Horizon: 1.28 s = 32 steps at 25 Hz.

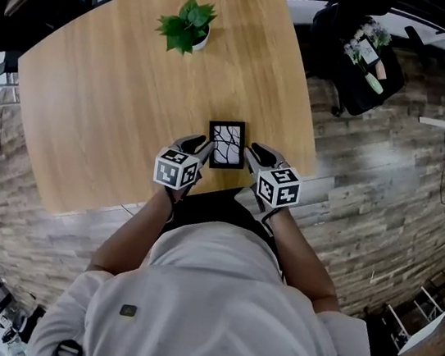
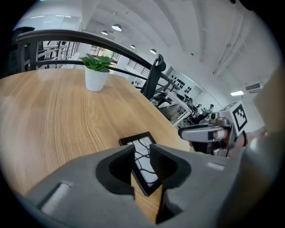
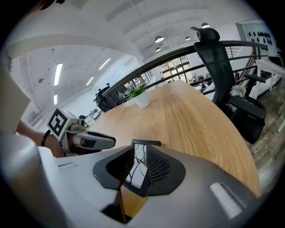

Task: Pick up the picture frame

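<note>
The picture frame (image 1: 227, 144) lies flat near the near edge of the wooden table (image 1: 110, 98), not lifted yet. The left gripper (image 1: 198, 146) and right gripper (image 1: 258, 153) sit just beside its left and right sides. Both claws are apart and squeeze nothing. Grabbing and lifting are still to do.

You're wearing a pale grey short-sleeved shirt (image 1: 211, 312), small dark tag (image 1: 128, 311) on back, dark straps (image 1: 68, 352) at shoulders. Your left gripper (image 1: 201, 145) and right gripper (image 1: 257, 152) are showing grey shells, black-and-white marker cubes (image 1: 177, 169).

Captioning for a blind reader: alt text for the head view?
The left gripper and right gripper flank a black picture frame lying flat on the table, near its front edge; a potted plant stands farther back.
</note>
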Each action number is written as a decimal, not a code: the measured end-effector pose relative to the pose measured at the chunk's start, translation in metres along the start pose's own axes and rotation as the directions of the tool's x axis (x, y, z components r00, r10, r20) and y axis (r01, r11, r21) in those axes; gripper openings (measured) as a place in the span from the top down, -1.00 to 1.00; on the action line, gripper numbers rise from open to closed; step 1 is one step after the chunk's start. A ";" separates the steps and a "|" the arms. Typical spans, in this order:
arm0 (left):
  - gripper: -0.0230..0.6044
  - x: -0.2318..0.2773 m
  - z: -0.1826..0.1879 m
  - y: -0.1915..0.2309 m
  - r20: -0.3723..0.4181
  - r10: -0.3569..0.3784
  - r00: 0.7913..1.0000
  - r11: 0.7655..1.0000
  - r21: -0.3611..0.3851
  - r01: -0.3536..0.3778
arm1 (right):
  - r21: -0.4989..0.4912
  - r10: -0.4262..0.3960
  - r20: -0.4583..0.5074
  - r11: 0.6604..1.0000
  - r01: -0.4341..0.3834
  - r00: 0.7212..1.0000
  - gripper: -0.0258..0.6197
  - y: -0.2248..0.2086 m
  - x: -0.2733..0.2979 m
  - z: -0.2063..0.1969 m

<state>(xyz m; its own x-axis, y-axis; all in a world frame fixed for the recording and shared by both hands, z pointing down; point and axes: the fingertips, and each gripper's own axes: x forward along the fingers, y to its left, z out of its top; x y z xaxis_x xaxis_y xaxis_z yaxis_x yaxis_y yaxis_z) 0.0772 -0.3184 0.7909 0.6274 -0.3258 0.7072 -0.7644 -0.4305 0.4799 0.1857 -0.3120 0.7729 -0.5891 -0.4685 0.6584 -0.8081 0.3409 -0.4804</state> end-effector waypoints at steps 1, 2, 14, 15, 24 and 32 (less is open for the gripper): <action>0.57 0.004 -0.004 0.001 -0.016 -0.001 1.000 1.000 -0.007 0.001 | 0.004 -0.002 -0.013 1.000 0.002 1.000 0.62 -0.002 0.004 -0.004; 0.57 0.007 -0.009 0.003 -0.032 -0.004 0.999 1.000 -0.014 0.004 | 0.008 -0.004 -0.026 1.000 0.004 1.000 0.61 -0.005 0.008 -0.007; 0.45 0.042 -0.037 0.023 -0.140 -0.009 0.990 0.997 -0.081 -0.002 | 0.025 -0.011 -0.157 1.000 0.015 0.987 0.55 -0.021 0.049 -0.038; 0.45 0.043 -0.038 0.024 -0.146 -0.010 0.989 0.997 -0.083 -0.002 | 0.026 -0.017 -0.166 0.999 0.022 0.986 0.54 -0.023 0.051 -0.040; 0.41 0.053 -0.044 0.022 -0.184 -0.006 0.983 0.997 -0.076 -0.008 | 0.025 -0.052 -0.219 0.998 0.058 0.974 0.50 -0.026 0.069 -0.053; 0.56 0.053 -0.045 0.026 -0.210 0.038 0.977 0.997 -0.053 -0.051 | -0.015 -0.117 -0.235 0.993 0.116 0.965 0.55 -0.029 0.071 -0.057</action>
<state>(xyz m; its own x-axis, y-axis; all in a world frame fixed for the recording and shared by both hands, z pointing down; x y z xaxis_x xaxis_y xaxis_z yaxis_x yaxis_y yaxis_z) 0.0837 -0.3085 0.8642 0.5525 -0.1578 0.8184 -0.8020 -0.3678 0.4706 0.1670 -0.3088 0.8670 -0.4744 -0.3001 0.8276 -0.8710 0.2960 -0.3920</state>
